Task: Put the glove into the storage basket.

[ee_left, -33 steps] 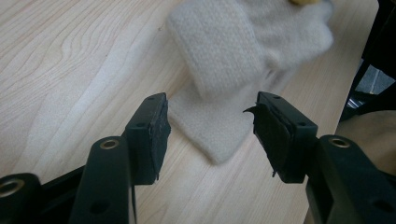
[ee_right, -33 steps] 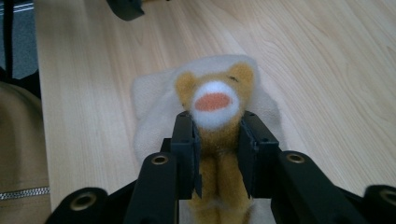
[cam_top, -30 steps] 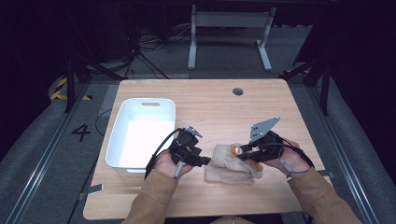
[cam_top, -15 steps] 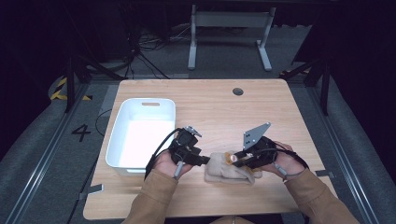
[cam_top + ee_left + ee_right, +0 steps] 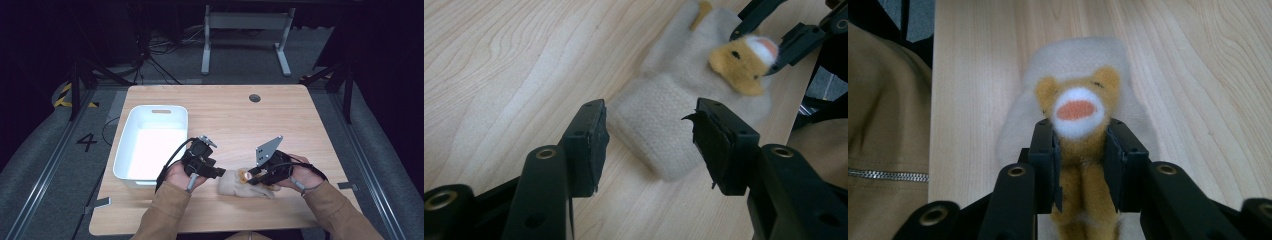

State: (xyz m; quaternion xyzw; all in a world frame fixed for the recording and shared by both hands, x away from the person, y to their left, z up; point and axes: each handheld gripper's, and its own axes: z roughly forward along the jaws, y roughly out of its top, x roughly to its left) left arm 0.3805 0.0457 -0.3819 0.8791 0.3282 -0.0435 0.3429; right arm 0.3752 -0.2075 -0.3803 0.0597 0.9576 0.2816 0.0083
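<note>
A cream fleece cloth (image 5: pixel 231 186) lies flat near the table's front edge. A yellow plush animal with a white muzzle (image 5: pixel 1078 107) rests on it, and my right gripper (image 5: pixel 1080 135) is shut on the plush's body just below the head. In the high view the right gripper (image 5: pixel 252 177) comes in from the right and the plush head (image 5: pixel 246 176) faces left. My left gripper (image 5: pixel 649 117) is open at the cloth's left end, and the ribbed edge of the cloth (image 5: pixel 664 125) lies just beyond its pads, untouched. The plush (image 5: pixel 739 62) lies farther off.
A white plastic bin (image 5: pixel 150 142) stands on the left of the wooden table (image 5: pixel 225 120), close to my left hand. A round cable hole (image 5: pixel 254 98) sits at the back. A tan sleeve (image 5: pixel 883 125) lies along the front edge.
My right gripper has come down and a little left with the plush, bringing it lower onto the cream cloth. The left gripper has stayed where it was.
</note>
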